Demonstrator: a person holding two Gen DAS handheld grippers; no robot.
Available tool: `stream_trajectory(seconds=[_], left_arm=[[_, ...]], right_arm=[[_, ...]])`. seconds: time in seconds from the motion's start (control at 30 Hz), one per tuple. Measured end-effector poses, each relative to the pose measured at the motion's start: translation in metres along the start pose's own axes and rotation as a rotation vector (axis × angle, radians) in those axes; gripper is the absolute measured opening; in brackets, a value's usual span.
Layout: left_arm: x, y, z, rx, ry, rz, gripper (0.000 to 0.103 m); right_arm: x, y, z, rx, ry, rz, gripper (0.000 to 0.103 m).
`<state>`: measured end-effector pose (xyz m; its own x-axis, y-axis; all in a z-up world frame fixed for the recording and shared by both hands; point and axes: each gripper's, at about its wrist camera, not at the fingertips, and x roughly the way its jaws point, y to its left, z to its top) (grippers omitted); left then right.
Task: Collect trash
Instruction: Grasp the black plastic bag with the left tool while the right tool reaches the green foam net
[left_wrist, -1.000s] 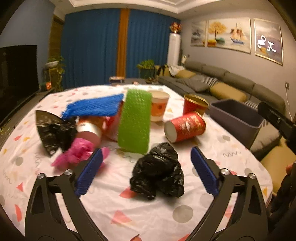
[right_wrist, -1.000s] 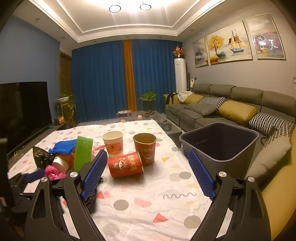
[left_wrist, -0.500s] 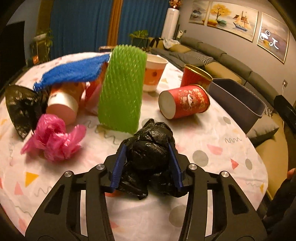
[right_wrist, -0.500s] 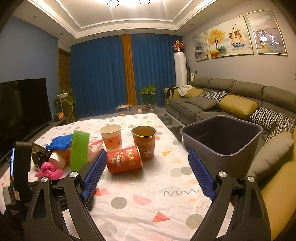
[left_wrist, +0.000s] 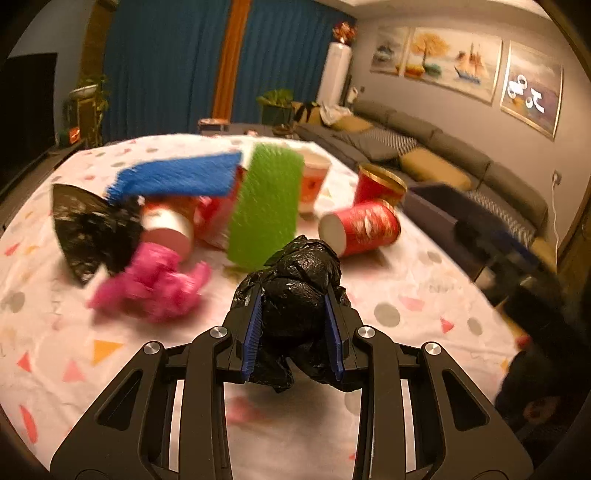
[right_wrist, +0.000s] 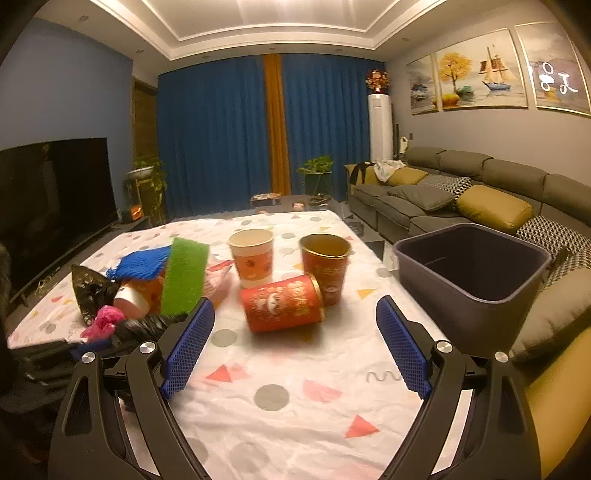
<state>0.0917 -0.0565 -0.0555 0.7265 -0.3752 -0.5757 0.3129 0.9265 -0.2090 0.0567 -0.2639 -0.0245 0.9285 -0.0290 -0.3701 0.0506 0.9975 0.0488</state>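
Observation:
My left gripper (left_wrist: 293, 325) is shut on a crumpled black plastic bag (left_wrist: 295, 291) and holds it above the patterned tablecloth (left_wrist: 110, 369). My right gripper (right_wrist: 293, 345) is open and empty, low over the table's near end. A dark grey bin (right_wrist: 472, 273) stands off the table's right edge; it also shows in the left wrist view (left_wrist: 443, 218). On the table lie a tipped red cup (right_wrist: 282, 304), an upright red cup (right_wrist: 325, 266), an orange cup (right_wrist: 252, 256), a green foam net (right_wrist: 184, 278), a blue foam net (right_wrist: 142, 262), a pink bag (right_wrist: 105, 319) and another black bag (right_wrist: 90, 290).
A grey sofa (right_wrist: 461, 195) with yellow cushions runs along the right wall behind the bin. A television (right_wrist: 51, 199) stands at the left. Blue curtains (right_wrist: 221, 140) and plants are at the far end.
My left gripper closed on the black bag and has lifted it off the tablecloth, swinging a little. My right gripper has stayed open, shifting slightly.

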Motion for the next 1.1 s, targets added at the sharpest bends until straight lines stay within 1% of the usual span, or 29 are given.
stream_trajectory(seconds=[0.1,0.17,0.3,0.47,0.67,0.93,1.03,1.1], left_arm=[[-0.017,0.013,0.007,-0.026,-0.055,0.028,0.03],[-0.024,0.023,0.011,-0.042,-0.085,0.064,0.03],[-0.033,0.047,0.016,-0.083,-0.109,0.123,0.03],[-0.042,0.067,0.024,-0.108,-0.142,0.164,0.03],[-0.047,0.078,0.032,-0.11,-0.171,0.189,0.03],[-0.044,0.09,0.038,-0.105,-0.182,0.204,0.03],[-0.042,0.093,0.041,-0.099,-0.185,0.203,0.031],[-0.039,0.096,0.042,-0.095,-0.184,0.194,0.031]], right_arm=[[0.006,0.012,0.002,-0.009,0.007,0.027,0.086],[0.012,0.022,0.003,-0.019,0.012,0.045,0.086],[0.026,0.042,0.007,-0.043,0.032,0.08,0.082],[0.052,0.068,0.012,-0.067,0.066,0.117,0.081],[0.087,0.087,0.017,-0.061,0.116,0.129,0.078],[0.121,0.097,0.016,-0.048,0.17,0.12,0.073],[0.128,0.1,0.016,-0.045,0.183,0.124,0.069],[0.132,0.102,0.015,-0.041,0.196,0.129,0.064]])
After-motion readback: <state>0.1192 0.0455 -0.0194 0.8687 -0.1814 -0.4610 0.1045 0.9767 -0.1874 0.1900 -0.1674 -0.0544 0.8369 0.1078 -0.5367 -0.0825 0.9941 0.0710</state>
